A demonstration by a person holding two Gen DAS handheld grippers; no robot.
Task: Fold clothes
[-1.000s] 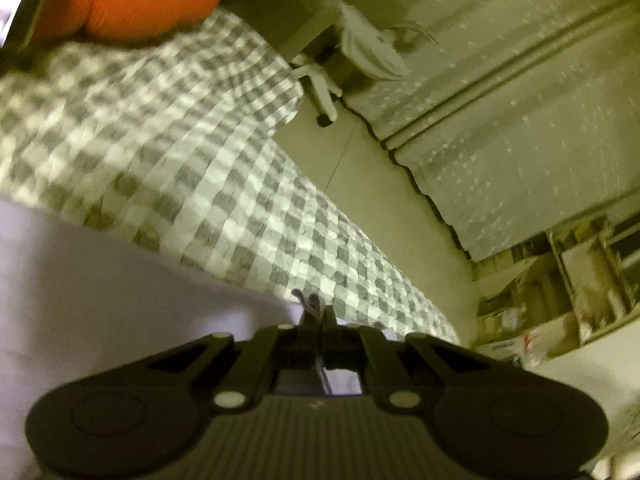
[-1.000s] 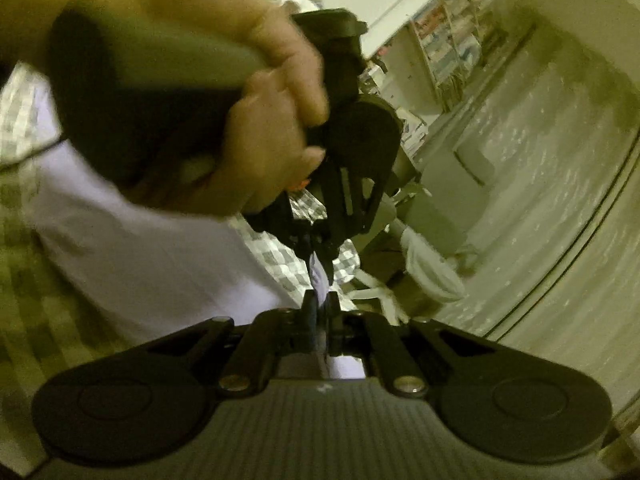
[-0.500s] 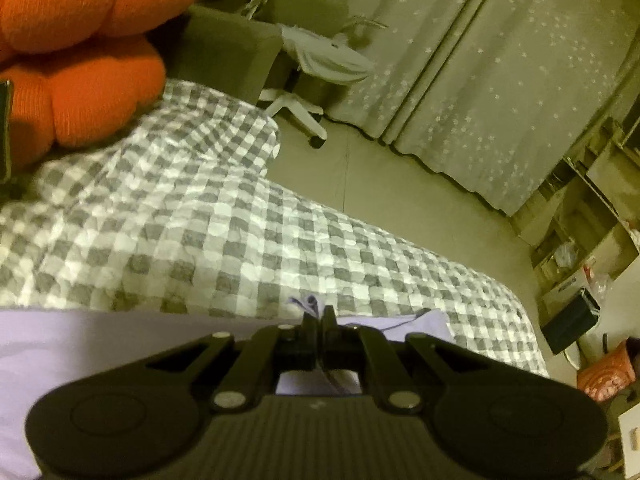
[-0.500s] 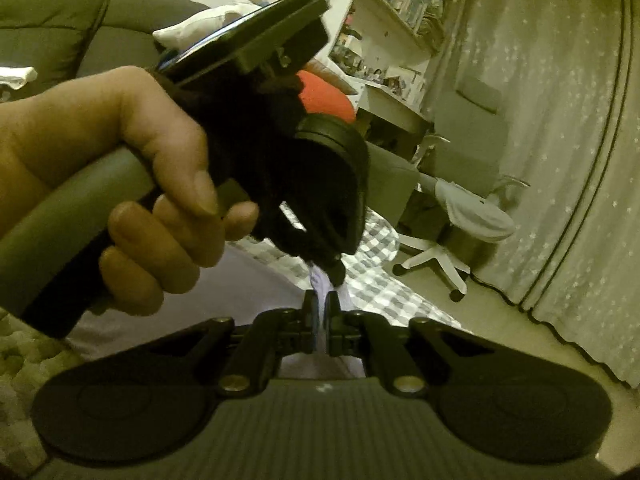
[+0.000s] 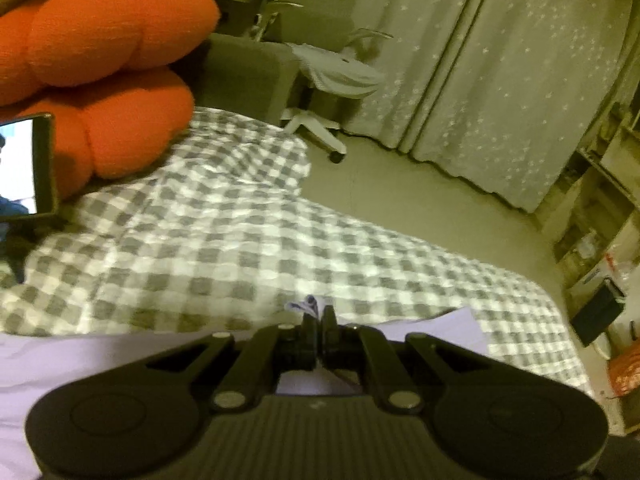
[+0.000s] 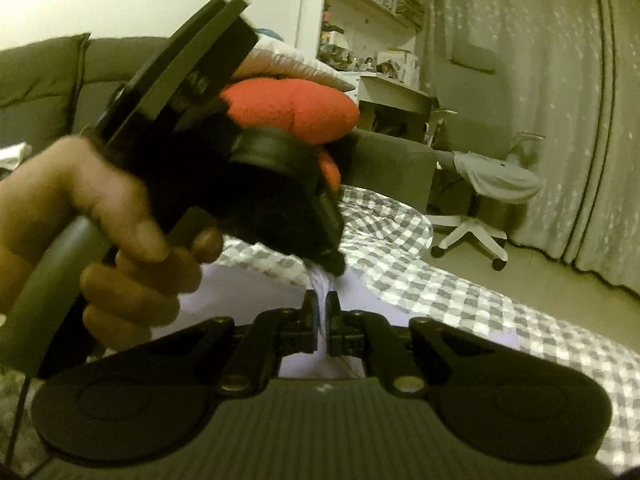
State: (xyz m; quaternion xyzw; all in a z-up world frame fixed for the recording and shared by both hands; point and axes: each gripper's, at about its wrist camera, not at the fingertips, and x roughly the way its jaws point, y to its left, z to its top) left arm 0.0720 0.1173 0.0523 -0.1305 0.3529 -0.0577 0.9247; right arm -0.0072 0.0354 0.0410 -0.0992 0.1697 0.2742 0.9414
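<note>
Two hand-held grippers, left [image 5: 319, 316] and right [image 6: 322, 304], each clamped on one lilac garment [image 5: 80, 364] lying on the checked bed [image 5: 240, 248]; only the right view shows the left hand [image 6: 120, 240]

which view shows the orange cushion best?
Left wrist view: the orange cushion fills the upper left, its bulging lobes clear, resting on the checked cover. In the right wrist view only a slice shows behind the left hand-held gripper and the hand.
</note>
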